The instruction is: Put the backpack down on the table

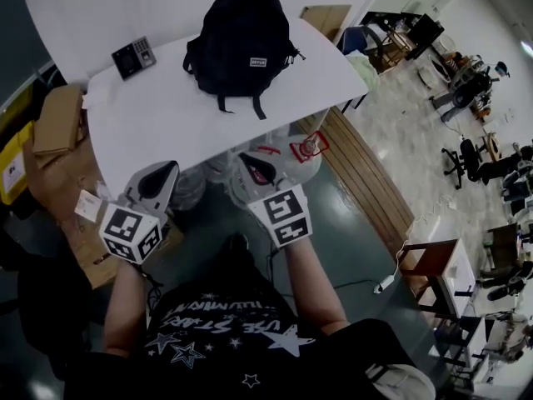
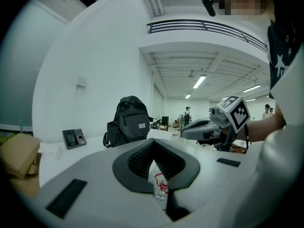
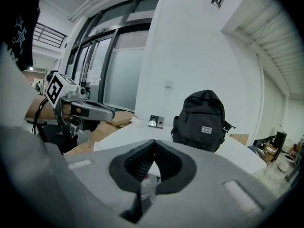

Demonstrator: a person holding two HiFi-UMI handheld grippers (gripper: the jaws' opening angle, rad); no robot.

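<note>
Black ribbed pads (image 2: 140, 158) of the left gripper (image 2: 153, 146) meet at their tips with nothing held between them. The right gripper (image 3: 153, 144) is closed and empty in the same way. Both sit side by side just off the near edge of the table (image 1: 150, 132), pointing across it.

The backpack (image 1: 241, 44) stands upright on the far part of the table, well apart from both sets of fingertips. Its labelled front faces them, and two loose straps (image 1: 241, 102) trail onto the tabletop toward the near edge. As it already rests on the table, the task looks finished or nearly so.

It is dark, soft woven cloth that keeps a rounded shape, so it is probably part filled and moderately heavy. Pinched by a fold of its body it would likely sag and tip. A shoulder strap or the loop at its top, which no view shows clearly, seems the safer hold. A small keypad terminal (image 1: 133, 57) lies on the left part of the table, near the pack but not touching it.
</note>
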